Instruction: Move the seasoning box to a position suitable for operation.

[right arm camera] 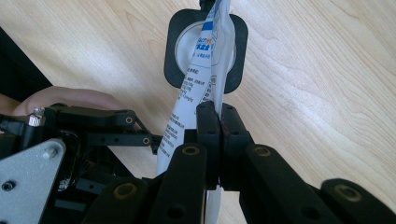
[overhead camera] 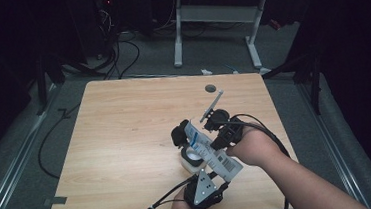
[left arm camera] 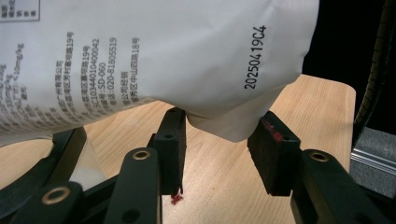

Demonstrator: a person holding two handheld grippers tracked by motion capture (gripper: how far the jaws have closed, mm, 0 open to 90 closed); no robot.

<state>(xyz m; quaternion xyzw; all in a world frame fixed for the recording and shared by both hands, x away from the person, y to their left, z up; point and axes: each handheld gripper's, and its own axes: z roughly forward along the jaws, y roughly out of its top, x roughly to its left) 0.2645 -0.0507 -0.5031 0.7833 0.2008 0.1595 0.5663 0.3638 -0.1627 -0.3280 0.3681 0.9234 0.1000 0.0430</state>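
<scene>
The right gripper (right arm camera: 219, 109) pinches the printed white plastic pouch (overhead camera: 212, 150) tilted over the round white container in its black holder (right arm camera: 173, 51), while the left gripper (left arm camera: 224, 133), half-open, brackets its lower corner ungripped, so pouring seems barely begun.

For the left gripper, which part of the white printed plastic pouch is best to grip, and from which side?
Probably the loose bottom corner of the white printed plastic pouch. It hangs down between the open jaws of the left gripper, flat and thin, so closing from below suits it. The right gripper already pinches another edge, above the white round container in its black square holder.
</scene>
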